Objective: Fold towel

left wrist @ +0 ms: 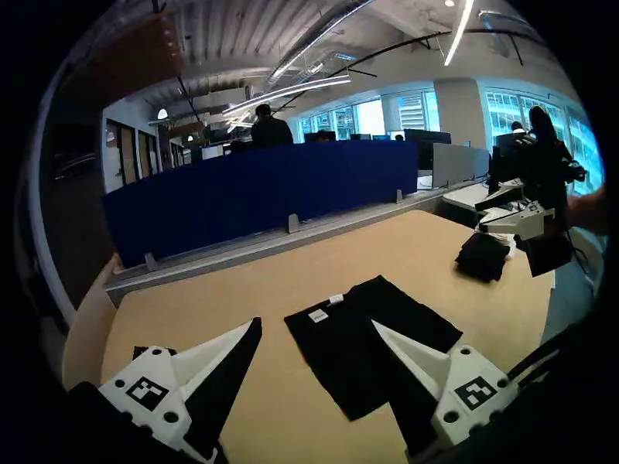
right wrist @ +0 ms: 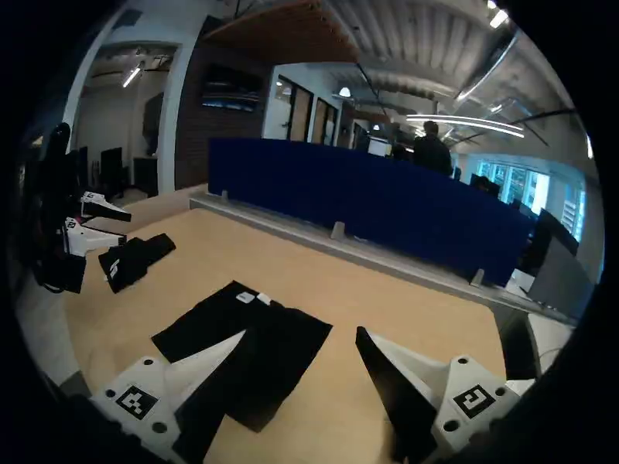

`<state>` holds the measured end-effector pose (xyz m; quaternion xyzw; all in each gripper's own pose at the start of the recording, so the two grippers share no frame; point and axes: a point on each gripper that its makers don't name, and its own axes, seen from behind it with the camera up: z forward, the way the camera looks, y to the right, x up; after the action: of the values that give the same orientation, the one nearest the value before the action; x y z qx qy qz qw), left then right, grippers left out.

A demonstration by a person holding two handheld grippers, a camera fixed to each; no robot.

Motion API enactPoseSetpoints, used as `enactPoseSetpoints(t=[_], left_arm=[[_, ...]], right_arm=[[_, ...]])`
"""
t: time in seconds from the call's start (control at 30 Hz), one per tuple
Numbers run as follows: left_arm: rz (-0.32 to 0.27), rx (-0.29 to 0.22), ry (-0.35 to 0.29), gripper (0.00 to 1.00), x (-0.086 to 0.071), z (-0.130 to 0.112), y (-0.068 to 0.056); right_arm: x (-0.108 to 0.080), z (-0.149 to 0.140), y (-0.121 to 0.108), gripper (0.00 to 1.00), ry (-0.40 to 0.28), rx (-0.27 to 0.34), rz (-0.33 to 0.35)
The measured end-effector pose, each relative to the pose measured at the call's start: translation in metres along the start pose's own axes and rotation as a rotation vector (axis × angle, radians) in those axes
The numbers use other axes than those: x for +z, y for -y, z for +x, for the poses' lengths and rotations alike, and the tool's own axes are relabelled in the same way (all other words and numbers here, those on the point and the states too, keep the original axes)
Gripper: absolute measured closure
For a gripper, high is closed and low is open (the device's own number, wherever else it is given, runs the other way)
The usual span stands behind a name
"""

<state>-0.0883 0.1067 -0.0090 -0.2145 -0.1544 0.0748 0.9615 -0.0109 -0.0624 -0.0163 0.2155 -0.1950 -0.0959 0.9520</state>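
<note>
A black towel (left wrist: 364, 340) with small white labels at its far edge lies spread flat on the light wooden table (left wrist: 402, 247). My left gripper (left wrist: 316, 322) hovers open just above the towel's near part, with nothing between its fingers. In the right gripper view the same towel (right wrist: 240, 325) lies left of centre, one layer overlapping another. My right gripper (right wrist: 302, 330) is open over its right edge and holds nothing.
A folded black cloth pile (left wrist: 481, 255) (right wrist: 135, 259) sits near the table's edge, with another white gripper (left wrist: 518, 220) (right wrist: 93, 224) beside it on dark gear. A blue partition (left wrist: 263, 189) (right wrist: 371, 201) runs along the table's far side, and a person (left wrist: 271, 127) stands behind it.
</note>
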Motion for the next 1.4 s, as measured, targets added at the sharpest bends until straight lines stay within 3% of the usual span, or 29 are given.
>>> enactPoseSetpoints(t=[0.4,0.87,1.1,1.4], left_arm=[[-0.053,0.031,0.11,0.06,0.017,-0.066,-0.017],[-0.124,0.019,0.252,0.06,0.033,-0.15,-0.046],[-0.154,0.015,0.311,0.06,0.04,-0.178,-0.057],[-0.164,0.016,0.361,0.06,0.047,-0.197,-0.059]], right_arm=[[0.023,-0.081,0.022,0.0,0.132,-0.007,0.046],[0.044,-0.159,0.039,0.0,0.244,-0.024,0.092],[0.048,-0.192,0.048,0.0,0.31,-0.022,0.115],[0.048,-0.218,0.058,0.0,0.36,-0.028,0.134]])
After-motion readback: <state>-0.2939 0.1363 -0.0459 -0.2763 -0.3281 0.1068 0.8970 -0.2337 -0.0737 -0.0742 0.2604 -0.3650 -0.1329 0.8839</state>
